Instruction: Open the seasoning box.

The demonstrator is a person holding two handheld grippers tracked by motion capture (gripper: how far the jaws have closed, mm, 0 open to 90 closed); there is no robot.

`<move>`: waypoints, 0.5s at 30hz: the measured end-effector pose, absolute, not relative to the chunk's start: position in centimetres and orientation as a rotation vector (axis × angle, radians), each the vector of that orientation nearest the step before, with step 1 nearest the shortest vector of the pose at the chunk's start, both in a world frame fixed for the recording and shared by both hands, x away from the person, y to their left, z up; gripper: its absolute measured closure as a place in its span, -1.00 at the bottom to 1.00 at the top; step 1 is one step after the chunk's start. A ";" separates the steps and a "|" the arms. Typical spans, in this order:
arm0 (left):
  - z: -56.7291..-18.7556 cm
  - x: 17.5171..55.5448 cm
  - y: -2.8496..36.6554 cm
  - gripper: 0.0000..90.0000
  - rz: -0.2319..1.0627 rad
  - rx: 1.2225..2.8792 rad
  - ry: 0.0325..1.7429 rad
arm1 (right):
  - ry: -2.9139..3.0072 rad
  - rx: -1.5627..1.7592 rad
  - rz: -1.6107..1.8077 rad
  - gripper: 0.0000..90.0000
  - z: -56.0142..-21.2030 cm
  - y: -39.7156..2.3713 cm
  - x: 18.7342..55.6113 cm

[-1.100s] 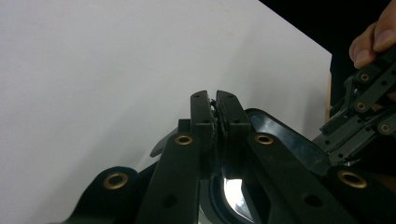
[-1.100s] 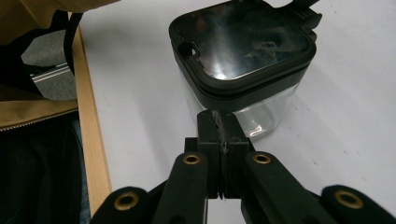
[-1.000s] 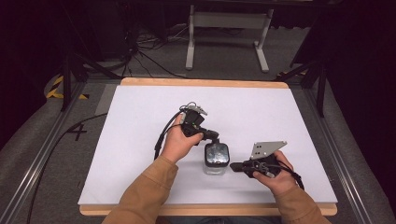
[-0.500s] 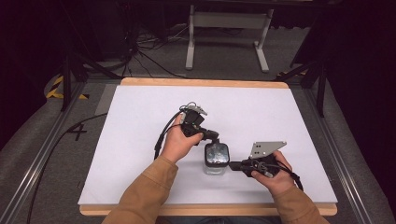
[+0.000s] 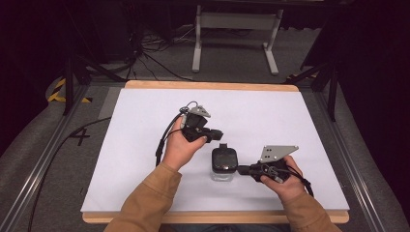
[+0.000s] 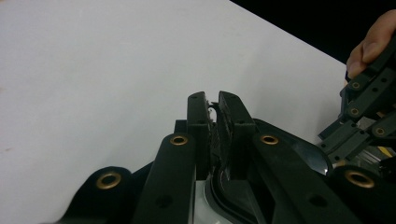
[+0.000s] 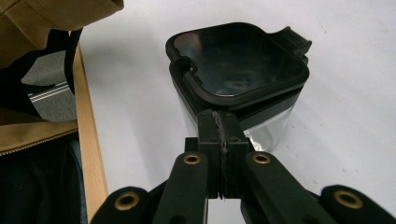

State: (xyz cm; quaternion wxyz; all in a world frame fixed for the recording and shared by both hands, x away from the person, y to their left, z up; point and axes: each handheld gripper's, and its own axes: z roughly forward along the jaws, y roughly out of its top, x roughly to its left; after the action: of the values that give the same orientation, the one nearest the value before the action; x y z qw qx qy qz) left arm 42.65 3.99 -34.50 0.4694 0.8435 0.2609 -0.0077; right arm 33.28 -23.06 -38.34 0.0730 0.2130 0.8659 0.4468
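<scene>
A white table point(image 5: 145, 145) with a wooden edge stands on grey carpet point(image 5: 43, 159). A grey metal stand point(image 5: 235, 21) and tangled cables point(image 5: 145, 48) lie beyond; the far room is dark.

Black lid point(image 7: 238, 60), clear container point(image 7: 266, 128), white table point(image 5: 145, 145).

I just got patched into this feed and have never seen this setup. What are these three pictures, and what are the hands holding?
No robot here: a person holds a handheld two-jaw gripper in each hand. The high view looks down on the white table. On it stands a small clear container with a black lid. The left gripper sits by the container's far side, the right gripper against its right side. The other two pictures come from cameras riding on each gripper, looking along its jaws. The left jaws appear pinched on the lid's edge; the right jaws are shut, resting against the lid's rim.
</scene>
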 end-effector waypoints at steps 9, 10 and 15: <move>-33.7 41.1 5.8 0.93 0.013 2.052 0.653 | 2.569 0.608 1.401 1.00 -37.3 -22.7 33.6; -33.6 40.9 6.0 0.94 0.017 2.051 0.652 | 2.567 0.603 1.404 1.00 -37.2 -22.6 33.6; -33.5 39.8 6.9 1.00 0.048 2.060 0.653 | 2.534 0.584 1.432 1.00 -36.6 -22.3 33.9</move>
State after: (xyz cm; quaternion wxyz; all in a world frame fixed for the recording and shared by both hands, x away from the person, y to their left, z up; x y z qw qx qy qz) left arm 39.80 6.92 -33.47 0.4707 0.8408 0.2667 0.0198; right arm 33.92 -22.31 -36.63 0.0865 0.1959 0.8505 0.4804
